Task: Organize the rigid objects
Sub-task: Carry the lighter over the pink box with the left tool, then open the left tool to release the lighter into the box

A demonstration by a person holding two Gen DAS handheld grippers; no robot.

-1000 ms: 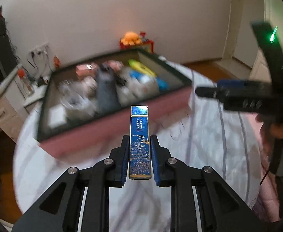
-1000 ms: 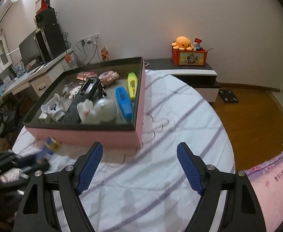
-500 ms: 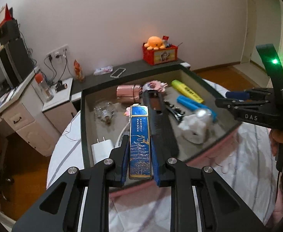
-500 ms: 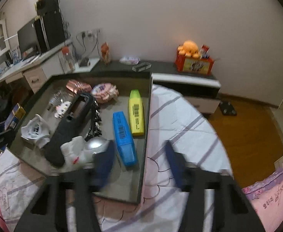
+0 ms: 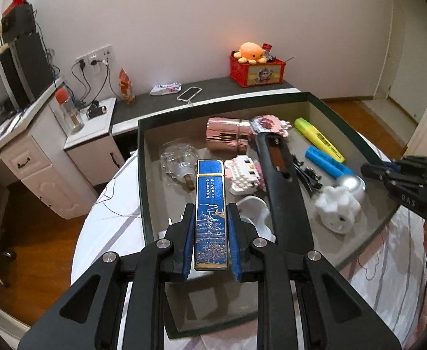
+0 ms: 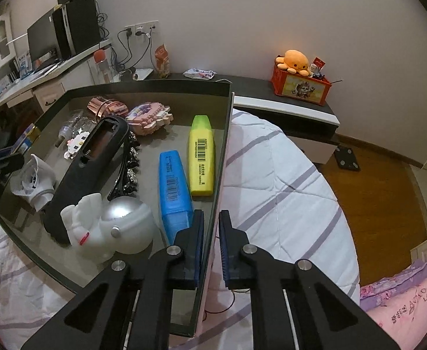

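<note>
My left gripper (image 5: 211, 215) is shut on a flat blue box with gold print (image 5: 210, 204) and holds it above the near left part of the dark tray (image 5: 141, 157). The tray holds a long black case (image 5: 283, 186), yellow highlighter (image 6: 201, 154), blue highlighter (image 6: 174, 186), a white figure with a silver ball (image 6: 108, 233), pink block toys (image 5: 245, 175) and a pink metal can (image 5: 225, 137). My right gripper (image 6: 212, 227) is closed on the tray's right wall (image 6: 222, 151), one finger inside and one outside.
The tray rests on a round bed with a white striped cover (image 6: 277, 192). A dark shelf behind holds a red box with an orange plush (image 5: 257, 67) and a phone (image 5: 188, 93). A desk with drawers (image 5: 26, 157) stands at left. Wooden floor lies right.
My left gripper has carried the blue box from in front of the tray to above its inside. My right gripper has moved in and closed on the tray's right wall.
</note>
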